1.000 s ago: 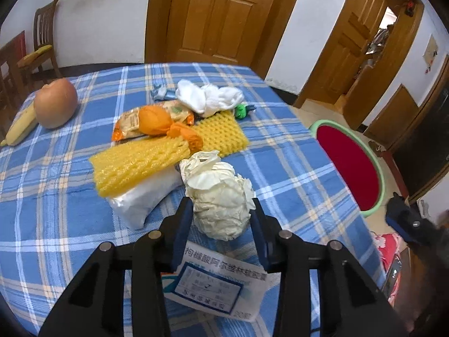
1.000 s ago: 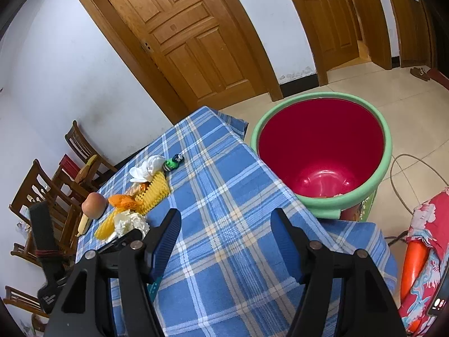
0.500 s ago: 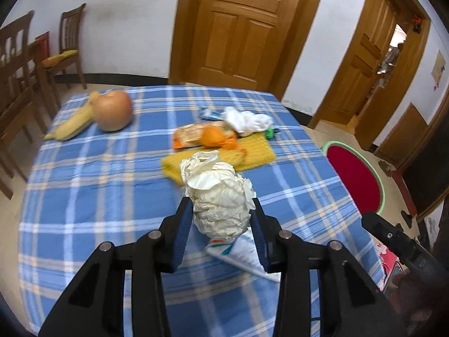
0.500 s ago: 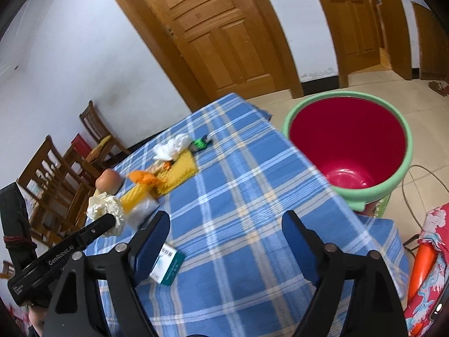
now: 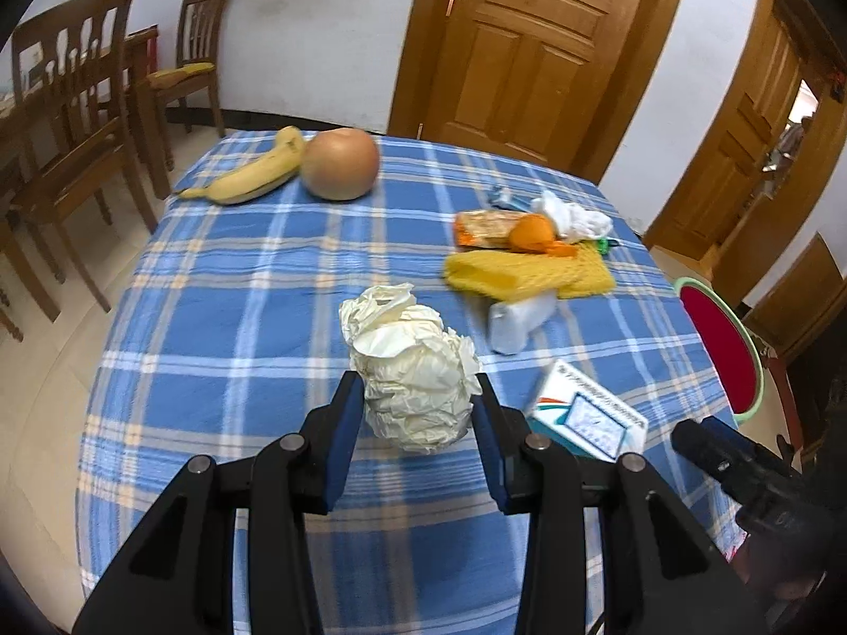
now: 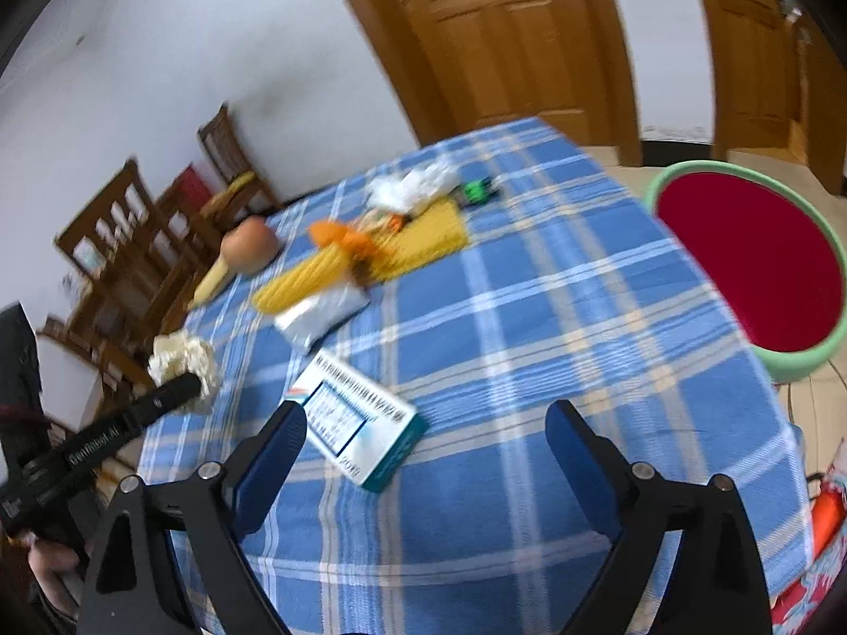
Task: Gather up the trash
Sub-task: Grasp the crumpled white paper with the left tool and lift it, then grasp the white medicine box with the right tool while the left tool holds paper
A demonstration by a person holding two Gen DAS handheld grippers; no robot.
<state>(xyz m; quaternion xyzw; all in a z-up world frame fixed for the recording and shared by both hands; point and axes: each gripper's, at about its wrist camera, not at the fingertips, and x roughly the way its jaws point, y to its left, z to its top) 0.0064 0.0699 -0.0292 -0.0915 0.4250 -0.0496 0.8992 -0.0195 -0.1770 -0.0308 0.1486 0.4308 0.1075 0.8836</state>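
My left gripper (image 5: 418, 397) is shut on a crumpled white paper ball (image 5: 413, 370) and holds it above the blue plaid table (image 5: 238, 317); the ball also shows in the right wrist view (image 6: 185, 360). My right gripper (image 6: 423, 423) is open and empty, just above a white and teal medicine box (image 6: 360, 423), which also shows in the left wrist view (image 5: 587, 418). A pile of trash lies farther back: yellow foam netting (image 5: 524, 272), an orange peel (image 5: 534, 233), a snack wrapper (image 5: 487, 225), white tissue (image 5: 574, 217) and a white pouch (image 5: 516, 323).
A red bin with a green rim (image 6: 751, 264) stands on the floor right of the table, also in the left wrist view (image 5: 720, 349). A banana (image 5: 249, 177) and a round brown fruit (image 5: 341, 164) lie at the far left. Wooden chairs (image 5: 69, 106) stand left of the table.
My left gripper has lifted the paper ball off the table and pulled back. My right gripper has swung left from the bin toward the medicine box.
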